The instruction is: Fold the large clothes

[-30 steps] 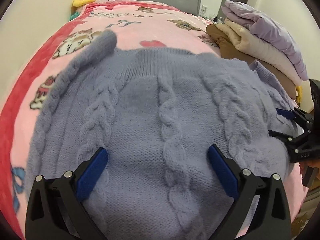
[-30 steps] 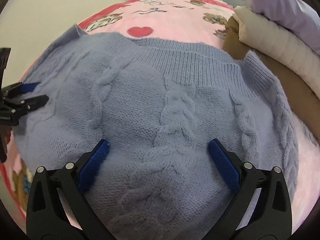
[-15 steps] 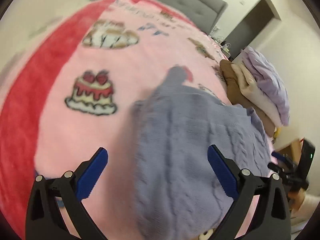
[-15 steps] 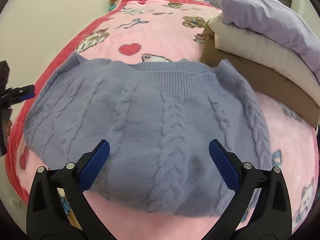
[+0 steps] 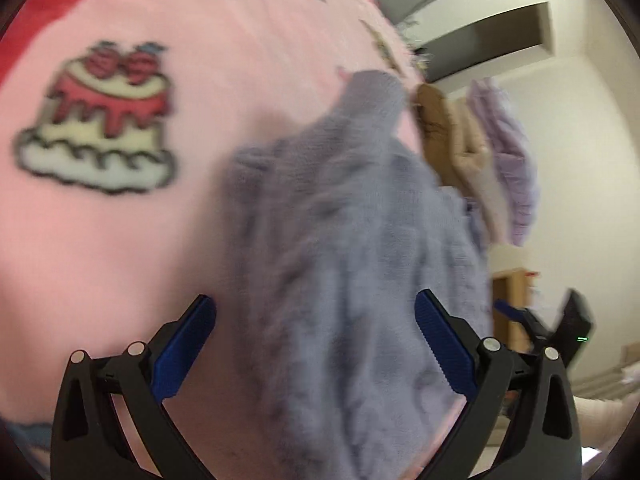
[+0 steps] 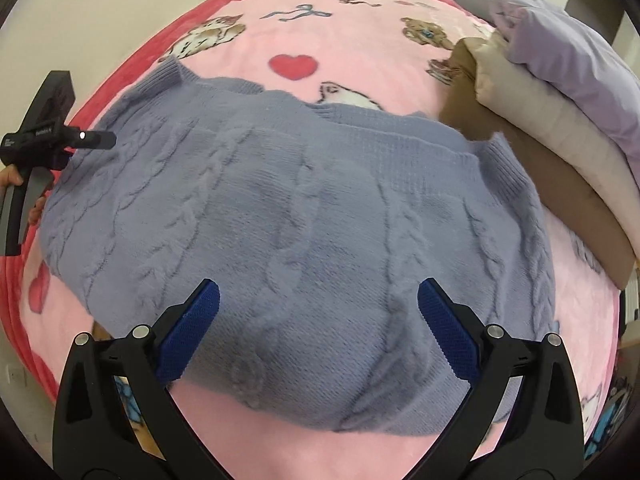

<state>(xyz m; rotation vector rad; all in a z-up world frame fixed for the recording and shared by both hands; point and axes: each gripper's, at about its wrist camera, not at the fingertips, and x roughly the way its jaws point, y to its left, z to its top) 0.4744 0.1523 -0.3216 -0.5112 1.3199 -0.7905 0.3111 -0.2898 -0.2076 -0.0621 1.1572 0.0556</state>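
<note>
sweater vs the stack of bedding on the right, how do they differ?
The sweater is blue-grey cable knit; the bedding stack is smooth cloth in lilac, cream and brown layers. The sweater lies low and spread across the pink blanket; the stack is piled high at the blanket's right side. Both rest on the bed, and neither gripper holds either one.

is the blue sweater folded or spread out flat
Folded. In the right wrist view the sweater lies as a compact block on the pink blanket, with a ribbed band across its top layer; no sleeves stick out.
</note>
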